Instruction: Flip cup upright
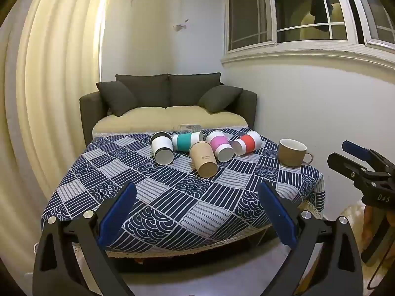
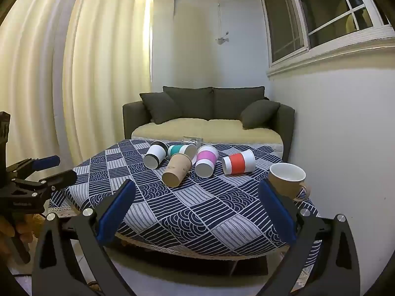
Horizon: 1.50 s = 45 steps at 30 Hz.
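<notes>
Several paper cups lie on their sides on the patterned table (image 1: pixel 172 212): a black-and-white cup (image 1: pixel 161 148), a teal cup (image 1: pixel 186 141), a plain brown cup (image 1: pixel 203 159), a pink cup (image 1: pixel 219 145) and a red cup (image 1: pixel 246 143). They also show in the right wrist view: black-and-white (image 2: pixel 155 157), teal (image 2: pixel 180 150), brown (image 2: pixel 177 169), pink (image 2: pixel 207 160), red (image 2: pixel 238 162). A brown mug (image 1: pixel 292 153) (image 2: pixel 287 180) stands upright at the right. My left gripper (image 1: pixel 197 212) and right gripper (image 2: pixel 196 212) are open and empty, held before the table's near edge.
A clear glass (image 1: pixel 188 128) lies behind the cups. A dark sofa (image 1: pixel 167 103) stands behind the table, curtains (image 1: pixel 49 98) at the left, a wall with a window (image 1: pixel 308 24) at the right. Each gripper shows at the edge of the other's view.
</notes>
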Available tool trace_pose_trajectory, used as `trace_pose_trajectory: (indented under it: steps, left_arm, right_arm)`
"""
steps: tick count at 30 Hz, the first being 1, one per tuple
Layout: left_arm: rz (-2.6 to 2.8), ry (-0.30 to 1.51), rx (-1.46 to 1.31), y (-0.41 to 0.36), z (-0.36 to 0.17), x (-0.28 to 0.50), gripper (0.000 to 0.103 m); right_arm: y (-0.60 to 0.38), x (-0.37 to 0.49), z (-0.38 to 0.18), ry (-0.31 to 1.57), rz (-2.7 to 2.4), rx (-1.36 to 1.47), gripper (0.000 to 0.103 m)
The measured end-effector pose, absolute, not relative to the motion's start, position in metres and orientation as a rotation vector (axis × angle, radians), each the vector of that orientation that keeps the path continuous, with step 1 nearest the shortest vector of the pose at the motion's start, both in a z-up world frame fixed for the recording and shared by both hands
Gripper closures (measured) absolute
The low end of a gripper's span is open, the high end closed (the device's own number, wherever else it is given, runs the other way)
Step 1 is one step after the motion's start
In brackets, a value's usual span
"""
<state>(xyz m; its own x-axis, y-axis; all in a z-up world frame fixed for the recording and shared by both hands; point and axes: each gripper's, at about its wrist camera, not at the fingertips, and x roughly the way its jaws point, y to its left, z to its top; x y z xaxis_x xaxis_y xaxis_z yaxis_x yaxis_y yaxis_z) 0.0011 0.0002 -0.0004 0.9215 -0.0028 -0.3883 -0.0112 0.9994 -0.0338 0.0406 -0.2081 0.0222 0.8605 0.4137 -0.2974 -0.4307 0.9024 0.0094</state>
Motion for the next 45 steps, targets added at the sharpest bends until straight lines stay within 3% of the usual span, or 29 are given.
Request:
trace_pose_trajectory:
  steps: [45]
  left_arm:
    - [0.011,0.39,-0.04,0.0,-0.002,-0.001,0.007]
  right_arm:
    - [-0.209,0.039,0.025,0.284,0.443,-0.07,0.005]
